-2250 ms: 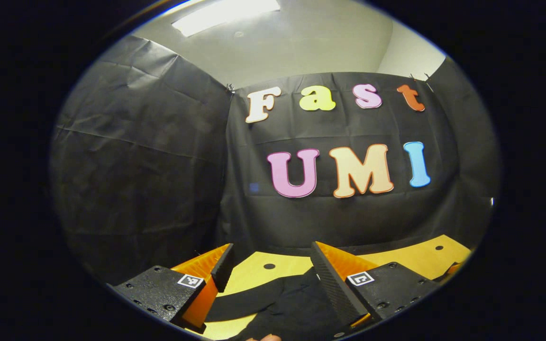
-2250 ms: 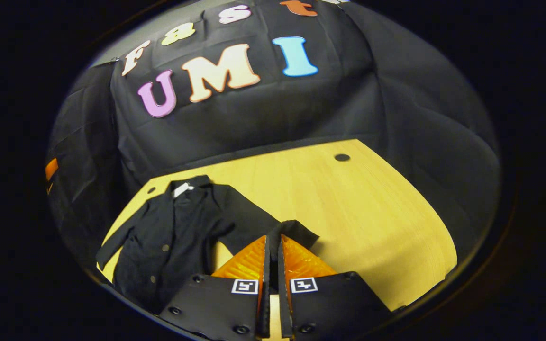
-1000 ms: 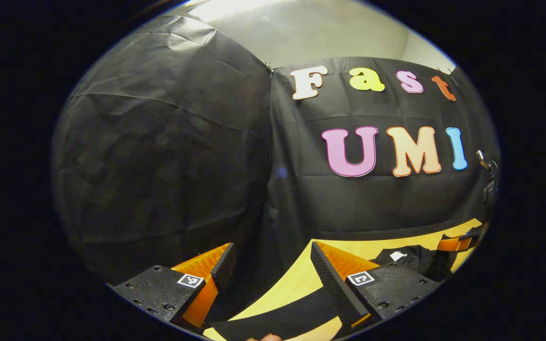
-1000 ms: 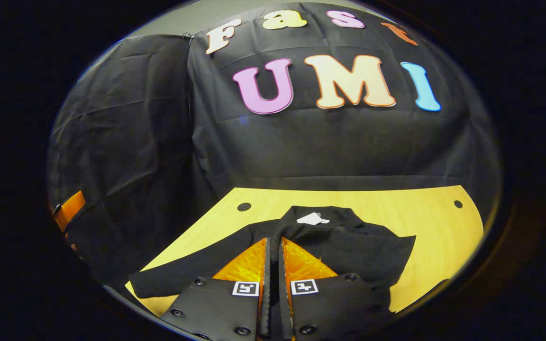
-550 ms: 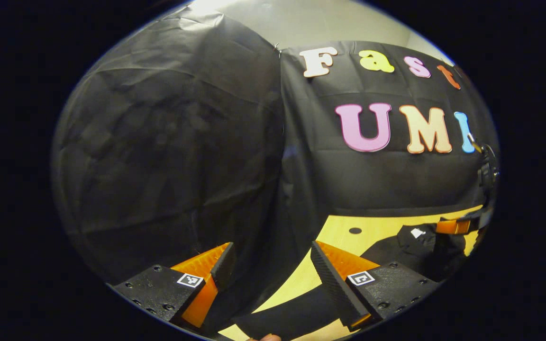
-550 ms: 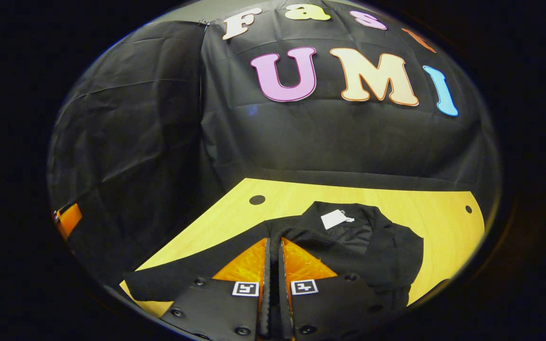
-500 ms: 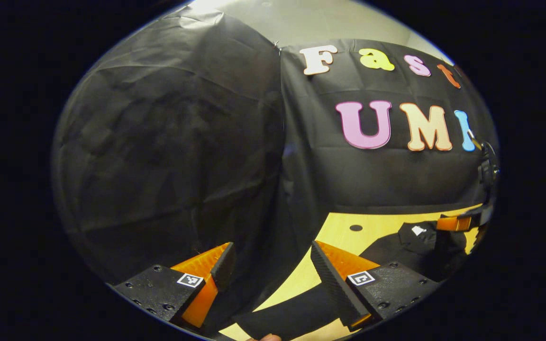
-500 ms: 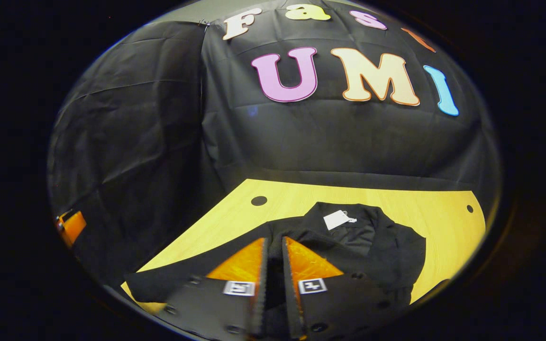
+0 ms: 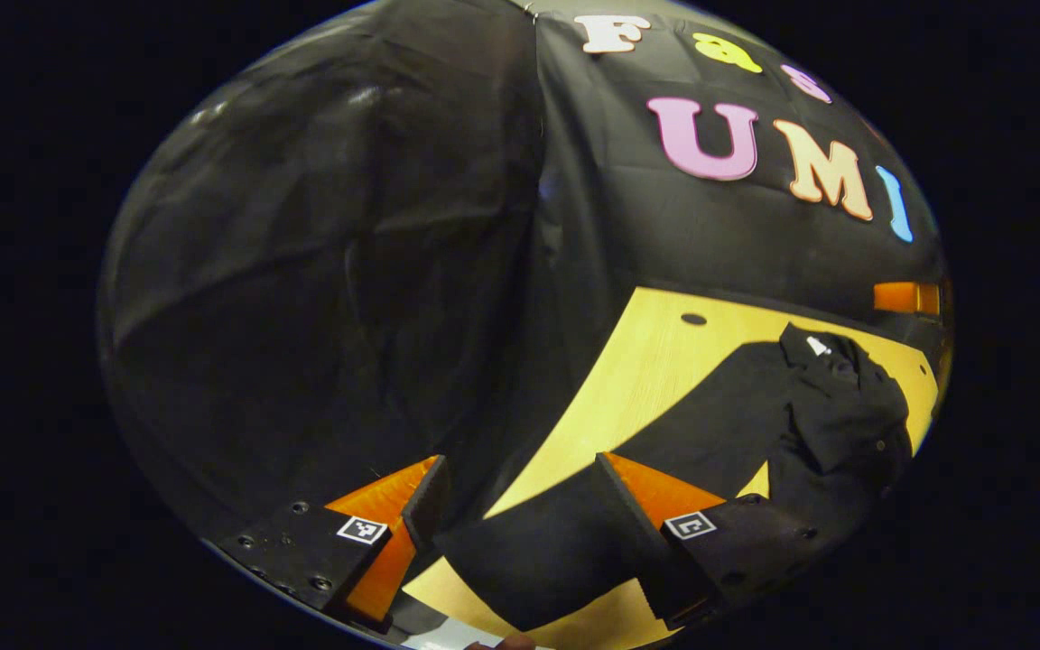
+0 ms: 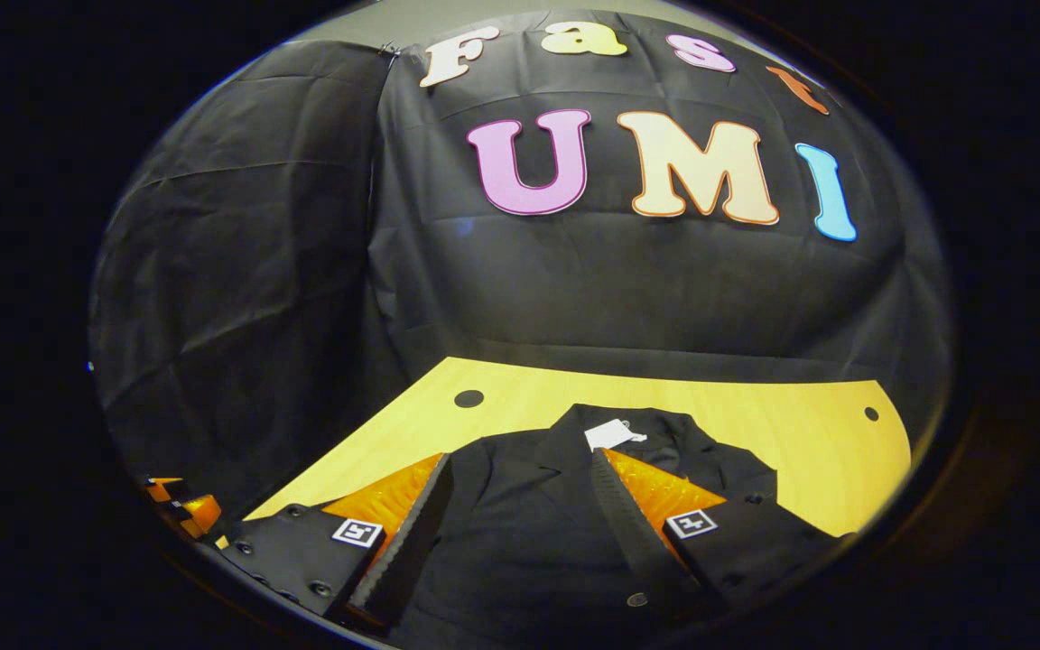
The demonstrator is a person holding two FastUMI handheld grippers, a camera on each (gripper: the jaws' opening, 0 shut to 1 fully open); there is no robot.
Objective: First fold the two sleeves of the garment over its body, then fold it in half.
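A black button-up jacket point(image 10: 520, 533) lies on the yellow wooden table point(image 10: 755, 406), collar and white tag point(image 10: 612, 434) towards the back wall. My right gripper point(image 10: 520, 492) stands open just above the jacket's chest, with nothing between its fingers. In the left gripper view the jacket's body point(image 9: 831, 415) lies at the right, with one sleeve folded across it. The other sleeve point(image 9: 691, 433) stretches out flat to my left gripper point(image 9: 520, 506). That gripper is open, and the sleeve's cuff point(image 9: 529, 555) lies between its fingers.
The booth's black cloth wall closes the table at the back and left. Round holes point(image 10: 468, 398) mark the tabletop's far corners. The table's left edge point(image 9: 556, 433) runs close to the left gripper. Bare wood point(image 10: 827, 451) lies right of the jacket.
My right gripper has opened and let go of the sleeve, which now lies on the jacket's body. My left gripper has tipped down over the other sleeve's cuff, still open.
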